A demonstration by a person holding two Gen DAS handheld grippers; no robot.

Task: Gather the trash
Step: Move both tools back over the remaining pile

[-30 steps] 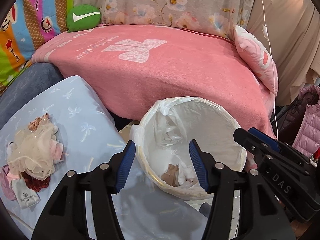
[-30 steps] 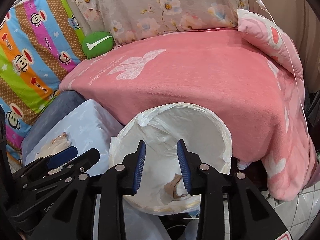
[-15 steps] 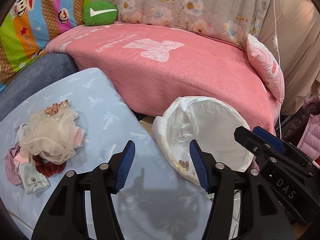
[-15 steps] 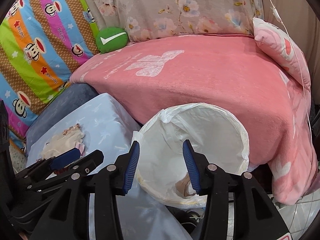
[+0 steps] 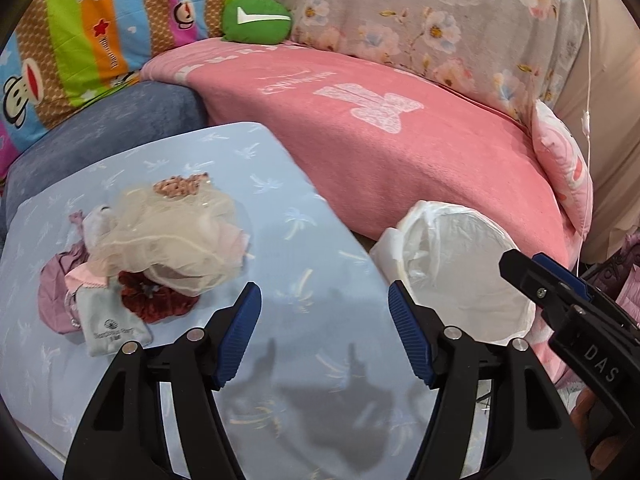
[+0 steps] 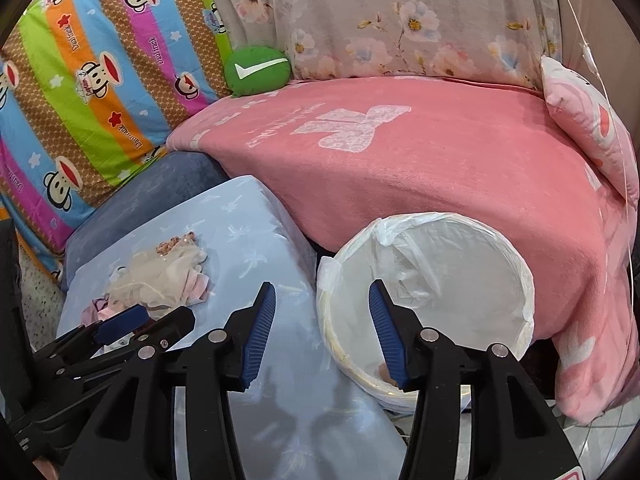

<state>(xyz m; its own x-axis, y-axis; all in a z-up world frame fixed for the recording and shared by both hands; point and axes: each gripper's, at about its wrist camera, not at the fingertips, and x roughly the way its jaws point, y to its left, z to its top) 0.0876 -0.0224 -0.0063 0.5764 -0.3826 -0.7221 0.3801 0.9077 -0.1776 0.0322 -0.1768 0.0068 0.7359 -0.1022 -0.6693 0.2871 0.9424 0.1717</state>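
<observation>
Trash lies in a small heap [image 5: 160, 248] on a pale blue palm-print cushion [image 5: 312, 240]: a bundle of cream tulle [image 5: 172, 236] on top, a beaded pink-brown piece at its far edge, pink and mauve scraps to the left, a dark red crumpled bit [image 5: 156, 300] underneath, and a small grey printed pouch [image 5: 112, 330] at the near side, touching the red bit.

The left tool [image 5: 325, 330] hangs over the bare cushion just to the right of the heap; its blue-padded jaws are opening and nothing sits between them. The right tool [image 6: 322, 330] points at the gap where the cushion edge meets a white bin [image 6: 424, 304]; its jaws are opening too, and they grip nothing. Seen from the left camera, the right tool comes in from the right edge, in front of the bin.

The bin stands beside the cushion's right edge, lined with a white plastic bag [image 6: 404, 240] folded over its rim and knotted at the far left. A scrap of something pale shows at the bottom, mostly hidden behind the right tool's finger.

Behind both runs a pink blanket [image 5: 400, 148] with a white pattern. A green round cushion [image 5: 258, 20] with a white tick rests at its back, against a floral grey fabric [image 6: 400, 20]. A striped monkey-print quilt [image 6: 92, 80] fills the left, with a blue-grey cushion [image 5: 108, 128] below it. A pink pillow [image 6: 592, 120] leans at the right end.
</observation>
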